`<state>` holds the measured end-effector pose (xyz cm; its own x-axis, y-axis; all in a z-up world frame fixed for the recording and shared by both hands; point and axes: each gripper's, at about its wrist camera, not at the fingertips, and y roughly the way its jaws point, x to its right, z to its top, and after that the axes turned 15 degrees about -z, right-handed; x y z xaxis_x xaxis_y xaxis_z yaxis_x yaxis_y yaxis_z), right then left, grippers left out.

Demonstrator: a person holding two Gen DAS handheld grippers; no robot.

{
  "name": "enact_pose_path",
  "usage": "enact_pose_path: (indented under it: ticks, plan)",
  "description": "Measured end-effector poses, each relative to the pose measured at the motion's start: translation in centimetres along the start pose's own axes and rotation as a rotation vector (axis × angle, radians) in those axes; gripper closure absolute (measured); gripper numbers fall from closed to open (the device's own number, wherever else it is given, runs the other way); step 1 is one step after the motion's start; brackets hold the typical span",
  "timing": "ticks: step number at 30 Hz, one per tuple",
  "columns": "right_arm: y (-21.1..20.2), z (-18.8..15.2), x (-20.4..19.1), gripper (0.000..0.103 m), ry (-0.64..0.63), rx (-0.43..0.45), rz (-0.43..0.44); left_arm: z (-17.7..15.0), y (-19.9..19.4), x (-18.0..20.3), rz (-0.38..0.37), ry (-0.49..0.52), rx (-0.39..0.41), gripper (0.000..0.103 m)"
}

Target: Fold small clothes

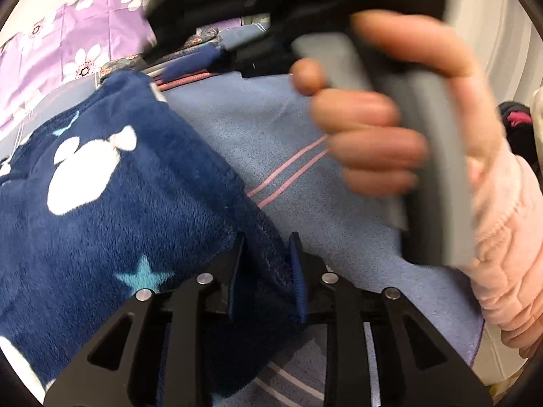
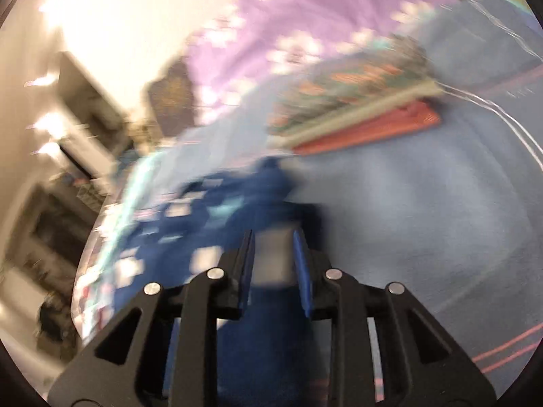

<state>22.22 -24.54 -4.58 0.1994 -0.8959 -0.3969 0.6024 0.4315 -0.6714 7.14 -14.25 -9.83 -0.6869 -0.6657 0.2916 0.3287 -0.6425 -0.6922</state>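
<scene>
L wrist view:
Garment: navy fleece (image 1: 112, 186), plush pile, white mouse-head shapes, pale-blue star; lies on blue blanket (image 1: 271, 129) w/ pink stripes.
My left gripper (image 1: 266, 271): hem edge sits between jaws, narrow gap; pinch can't tell.
My right hand (image 1: 380, 135): wraps grey handle, pink fuzzy sleeve (image 1: 502, 237).
Writing: none legible.

R wrist view (blurred):
My right gripper (image 2: 274, 261): navy fleece (image 2: 203, 237) below/between jaws; grip can't tell.
</scene>
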Motion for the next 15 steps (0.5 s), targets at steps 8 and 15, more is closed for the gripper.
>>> enact_pose_path:
  ticks: [8, 15]
  plan:
    - [4.5, -4.4, 1.3, 0.04, -0.052, -0.161, -0.241, -5.0, -7.9, -1.1, -0.077, -0.057, 0.106, 0.069]
    - [3.1, -2.8, -1.6, 0.036, -0.079, -0.13, -0.461, -14.0, -21.3, -8.0, 0.248, -0.26, 0.316, 0.053]
